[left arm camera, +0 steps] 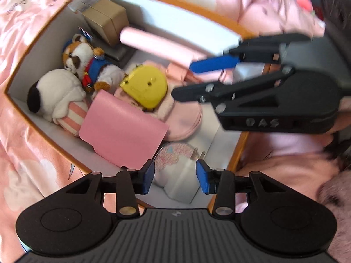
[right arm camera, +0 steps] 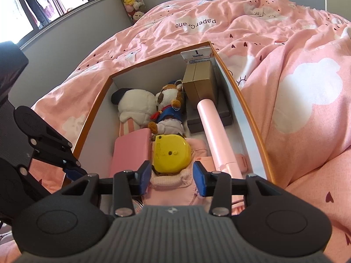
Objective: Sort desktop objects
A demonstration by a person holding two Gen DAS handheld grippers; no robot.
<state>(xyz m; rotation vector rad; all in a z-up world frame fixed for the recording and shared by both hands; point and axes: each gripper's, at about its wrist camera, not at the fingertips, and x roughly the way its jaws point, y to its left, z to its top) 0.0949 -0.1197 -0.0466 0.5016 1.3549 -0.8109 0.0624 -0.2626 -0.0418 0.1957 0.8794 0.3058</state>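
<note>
Directly ahead of my right gripper (right arm camera: pixel 172 178), whose fingers stood apart with nothing pressed between them, the yellow tape measure (right arm camera: pixel 171 155) lay flat in the orange-rimmed box (right arm camera: pixel 92 122) on the bed (right arm camera: pixel 285 65). It sat just beyond the fingertips, roughly centred on the gap between them, resting on a soft pink pouch (right arm camera: pixel 173 188) that reached under the fingers. Its rounded body ran slightly across the line of the fingers, with no clear long axis. To the right of the fingers, a long pink tube (right arm camera: pixel 211 129) ran lengthwise away from me toward the brown carton (right arm camera: pixel 200 81) at the far end of the box. To the left lay a pink case (right arm camera: pixel 131 151), touching the tape measure's side.

My left gripper (left arm camera: pixel 175 175) also had its fingers apart and empty, pointing steeply down over the near end of the box. From there the tape measure (left arm camera: pixel 144 89) lay farther ahead, past the pink case (left arm camera: pixel 122 129). I judged the right hand the nearer one, and better lined up for a straight reach.
</note>
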